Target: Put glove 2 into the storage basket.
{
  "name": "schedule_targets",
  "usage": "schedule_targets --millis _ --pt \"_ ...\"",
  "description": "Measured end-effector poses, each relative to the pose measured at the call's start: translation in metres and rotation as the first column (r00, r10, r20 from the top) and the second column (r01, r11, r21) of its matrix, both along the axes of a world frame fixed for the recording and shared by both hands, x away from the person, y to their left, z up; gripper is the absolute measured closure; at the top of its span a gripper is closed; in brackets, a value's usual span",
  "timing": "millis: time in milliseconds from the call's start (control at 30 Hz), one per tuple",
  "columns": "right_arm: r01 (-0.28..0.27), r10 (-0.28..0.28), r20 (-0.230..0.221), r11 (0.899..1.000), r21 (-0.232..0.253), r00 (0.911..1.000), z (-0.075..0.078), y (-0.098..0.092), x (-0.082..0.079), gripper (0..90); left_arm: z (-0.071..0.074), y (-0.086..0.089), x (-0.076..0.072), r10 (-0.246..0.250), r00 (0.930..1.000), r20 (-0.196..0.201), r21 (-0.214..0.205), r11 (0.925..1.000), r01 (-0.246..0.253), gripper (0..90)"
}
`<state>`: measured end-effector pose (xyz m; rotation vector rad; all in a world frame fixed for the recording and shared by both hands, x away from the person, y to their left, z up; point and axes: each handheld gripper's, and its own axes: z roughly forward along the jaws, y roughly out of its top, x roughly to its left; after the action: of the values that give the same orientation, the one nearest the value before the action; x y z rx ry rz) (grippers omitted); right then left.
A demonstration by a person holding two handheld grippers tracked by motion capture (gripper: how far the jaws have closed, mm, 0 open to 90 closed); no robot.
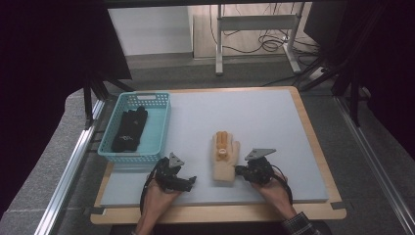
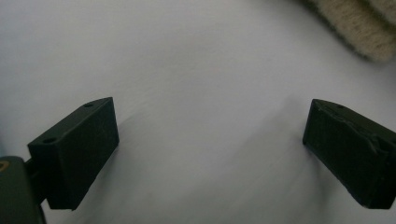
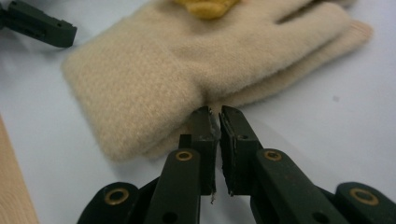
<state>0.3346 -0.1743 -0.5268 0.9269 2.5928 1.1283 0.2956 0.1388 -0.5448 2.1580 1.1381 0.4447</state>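
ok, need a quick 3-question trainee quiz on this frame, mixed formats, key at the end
1. True or false: the teal basket on the table's left holds a dark glove.
2. Multiple choice: the left tongs are
A. wide open over bare mat
B. shut on the beige glove
C. inside the basket
3. Fill in: the right tongs are nearly shut, tips at the side edge of the beige glove's ____, near the thumb's base.

Key:
1. True. It lies lengthwise in the basket.
2. A. The left gripper view shows the jaws far apart, nothing between them.
3. Cuff. Whether the tips pinch any fabric cannot be told.
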Motion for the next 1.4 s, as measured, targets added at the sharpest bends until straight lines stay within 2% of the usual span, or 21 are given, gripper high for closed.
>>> schedule_targets --millis 200,333,533,667,733,767,867,1100,1233,1400 --pt "-0.042 0.042 0.000 0.999 0.009 0.9991 -0.002 0.022 -0.001 82.8 0.003 0.012 -0.006 0.028 0.9996 0.006 0.008 0.9996 -0.028 4.1" --pt "-0.058 0.058 0.002 0.998 0.012 0.9983 -0.004 0.039 0.001 82.6 0.003 0.019 -0.008 0.034 0.9994 -0.008 0.023 0.9991 -0.034 4.0" --pt "-0.068 0.068 0.019 0.998 0.012 0.9975 -0.007 0.061 0.006 81.5 0.001 0.024 -0.009 0.023 0.9996 -0.013 0.026 0.9994 -0.023 3.9" --pt "-0.074 0.074 0.043 0.997 -0.002 0.9963 -0.008 0.069 0.006 80.4 -0.003 0.023 -0.009 0.003 1.0000 0.002 -0.006 1.0000 -0.003 3.0" --pt "-0.076 0.076 0.045 0.997 -0.011 0.9961 -0.006 0.067 0.005 78.1 -0.006 0.026 -0.008 0.000 1.0000 -0.002 -0.045 0.9990 0.000 3.4" --pt "-0.077 0.077 0.049 0.997 -0.011 0.9958 -0.005 0.065 0.004 77.2 -0.008 0.027 -0.008 -0.002 1.0000 0.002 -0.055 0.9985 0.002 2.8" --pt "-0.059 0.060 0.063 0.998 -0.008 0.9962 -0.001 0.054 0.003 71.8 -0.008 0.027 -0.008 -0.001 1.0000 0.003 -0.052 0.9986 0.001 2.9" --pt "0.053 -0.052 0.093 0.999 -0.008 0.9943 0.005 0.013 0.010 52.4 -0.008 0.027 -0.008 0.001 1.0000 0.000 -0.056 0.9984 0.000 2.9" --pt "0.117 -0.116 0.100 0.993 -0.005 0.9882 0.009 -0.015 0.013 38.8 -0.008 0.027 -0.008 0.002 1.0000 0.001 -0.057 0.9984 -0.002 2.8" --pt "0.176 -0.175 0.118 0.984 -0.003 0.9775 0.012 -0.046 0.015 29.2 -0.008 0.027 -0.008 0.002 1.0000 0.002 -0.057 0.9984 -0.002 2.8"
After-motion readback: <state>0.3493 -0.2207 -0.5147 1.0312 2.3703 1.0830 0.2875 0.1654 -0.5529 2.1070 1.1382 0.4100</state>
